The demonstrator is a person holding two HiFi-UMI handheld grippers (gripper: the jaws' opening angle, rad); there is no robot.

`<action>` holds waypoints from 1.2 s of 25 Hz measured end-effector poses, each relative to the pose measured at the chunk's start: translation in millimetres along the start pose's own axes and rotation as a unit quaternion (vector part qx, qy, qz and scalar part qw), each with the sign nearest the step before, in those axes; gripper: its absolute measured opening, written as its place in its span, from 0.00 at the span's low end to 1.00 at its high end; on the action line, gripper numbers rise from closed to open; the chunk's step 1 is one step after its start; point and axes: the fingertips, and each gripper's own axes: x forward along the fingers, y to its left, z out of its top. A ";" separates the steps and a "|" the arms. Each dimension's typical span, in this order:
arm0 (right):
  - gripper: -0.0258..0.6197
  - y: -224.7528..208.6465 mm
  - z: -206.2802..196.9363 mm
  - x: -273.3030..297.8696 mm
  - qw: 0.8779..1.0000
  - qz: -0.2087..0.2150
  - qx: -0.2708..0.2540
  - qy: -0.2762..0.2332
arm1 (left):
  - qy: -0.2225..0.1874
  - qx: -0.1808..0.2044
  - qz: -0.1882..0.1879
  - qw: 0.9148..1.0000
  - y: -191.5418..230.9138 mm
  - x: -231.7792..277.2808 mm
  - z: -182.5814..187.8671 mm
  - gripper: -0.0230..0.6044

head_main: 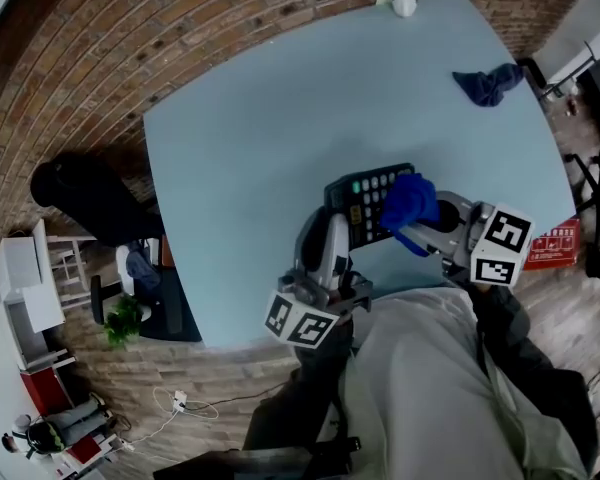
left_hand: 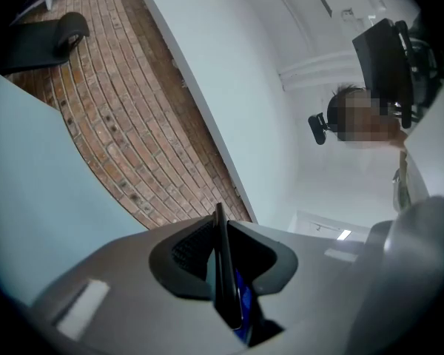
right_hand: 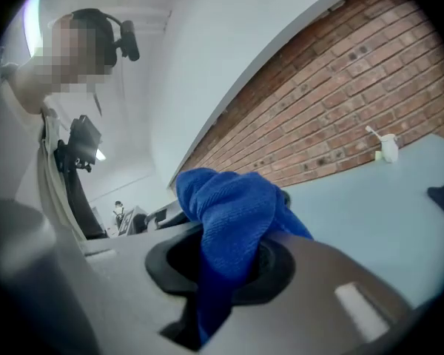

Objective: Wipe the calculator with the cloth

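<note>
Now | calculator (head_main: 365,193) gripped by left tool (head_main: 342,236) | cloth (head_main: 410,200) in right tool (head_main: 418,230), over calculator

Wall: red brick wall (head_main: 230,28), upper left of the head view.
Floor: wood-plank floor (head_main: 230,368), lower left.
Table: light-blue table (head_main: 280,148), centre.
Furniture: black chair (head_main: 90,193) at left edge; white shelf unit (head_main: 25,288) and potted plant (head_main: 123,320) below it.
Light: lit ceiling lamp (left_hand: 344,234), lower right of the left gripper view.

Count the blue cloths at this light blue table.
2. One bright blue terry cloth is clamped in the right gripper over the black calculator; one darker blue crumpled cloth lies near the table's far right edge. None seems hidden.
</note>
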 end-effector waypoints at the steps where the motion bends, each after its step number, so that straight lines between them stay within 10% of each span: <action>1: 0.14 -6.9 2.1 -3.7 1.000 -0.011 0.007 -0.007 | -0.002 0.001 0.001 1.000 1.0 -0.4 1.8 0.10; 11: 0.14 40.8 -39.9 42.0 0.993 0.092 0.025 0.064 | 0.041 0.007 0.007 0.999 10.1 2.6 -24.0 0.10; 16: 0.14 -25.1 -79.2 26.6 0.997 -0.003 0.045 0.064 | 0.137 -0.009 0.000 0.990 56.2 9.6 -63.0 0.10; 25: 0.14 -62.2 -130.3 33.3 0.986 0.004 0.123 0.108 | 0.343 -0.062 -0.061 0.935 130.6 32.6 -124.0 0.10; 30: 0.15 -81.6 -135.8 52.1 0.982 0.011 0.125 0.139 | 0.448 -0.076 -0.084 0.887 151.0 34.8 -170.9 0.10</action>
